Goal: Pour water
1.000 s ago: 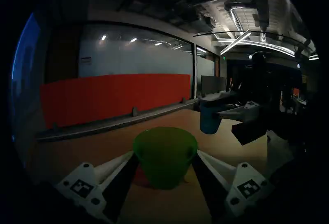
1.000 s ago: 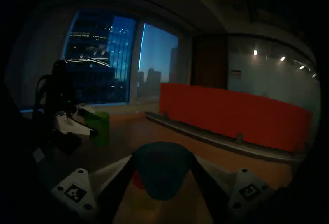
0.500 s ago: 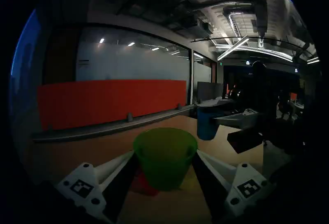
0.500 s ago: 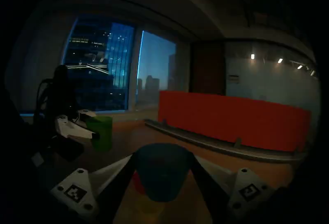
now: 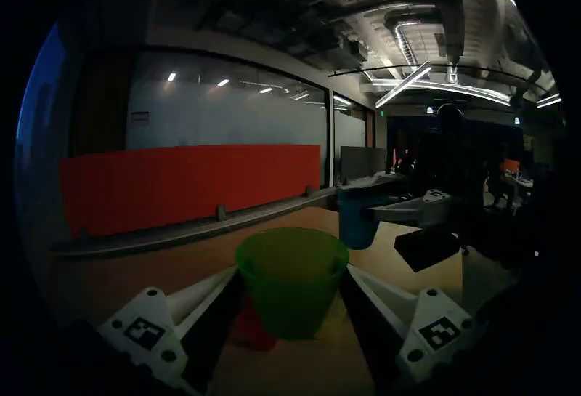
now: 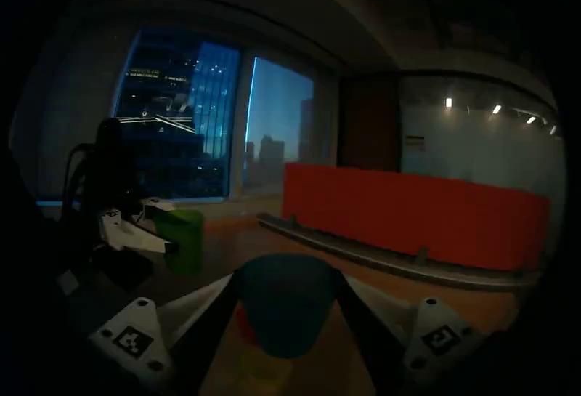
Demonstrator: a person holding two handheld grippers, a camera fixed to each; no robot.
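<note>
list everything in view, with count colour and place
green cup: 1, green, upright in the left gripper
blue cup: 1, blue, upright in the right gripper
small red item: 1, red, on the table below the green cup, too dim to identify
table: 1, orange-brown, under both cups
partition: 1, red, along the table's far edge
windows: 2 panes, blue dusk, beyond the table
left gripper: 1, white fingers, shut on green cup
right gripper: 1, white fingers, shut on blue cup

The room is dark. A red wall stands behind the table. Big windows show blue night sky.
</note>
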